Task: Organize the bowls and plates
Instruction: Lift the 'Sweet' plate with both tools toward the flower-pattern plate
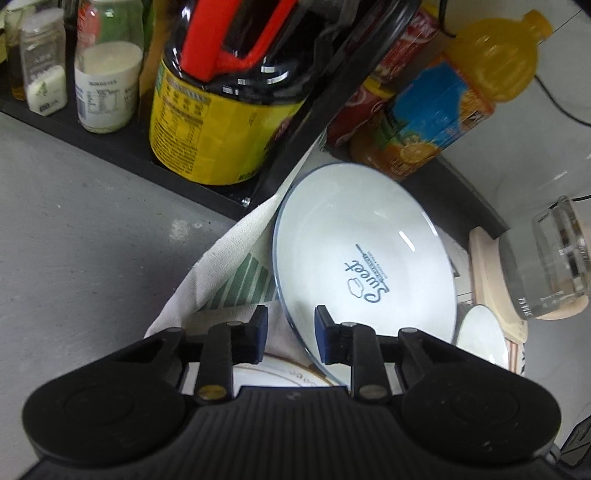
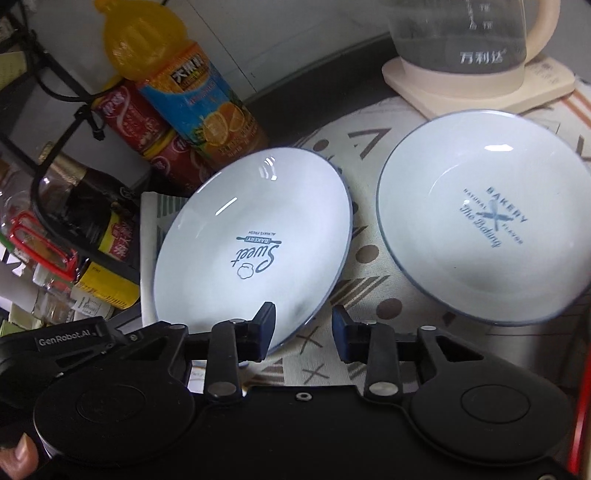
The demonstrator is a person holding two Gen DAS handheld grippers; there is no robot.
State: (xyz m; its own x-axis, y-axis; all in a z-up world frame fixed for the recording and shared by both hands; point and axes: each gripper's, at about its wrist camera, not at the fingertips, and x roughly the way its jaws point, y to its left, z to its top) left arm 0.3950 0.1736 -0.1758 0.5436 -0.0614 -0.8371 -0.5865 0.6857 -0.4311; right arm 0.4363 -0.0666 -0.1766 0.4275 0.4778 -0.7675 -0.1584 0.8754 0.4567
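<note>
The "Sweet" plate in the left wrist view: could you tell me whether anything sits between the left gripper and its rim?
Nothing visible blocks it. The "Sweet" plate has its near rim already in the gap of the left gripper, whose jaws stand apart either side of it; only the patterned cloth lies beneath.

"Sweet" plate point(image 2: 251, 236) lay tilted on the cloth point(image 2: 369, 258) | "Bakery" bowl point(image 2: 484, 236) sat to its right, apart | kettle point(image 2: 458, 33) on its base point(image 2: 480, 88) stood behind the bowl | juice bottle point(image 2: 184, 85) and cans point(image 2: 129, 118) stood behind the plate | rack point(image 1: 110, 147) of jars point(image 1: 107, 74) lay left of them on the bench point(image 1: 74, 221)
</note>
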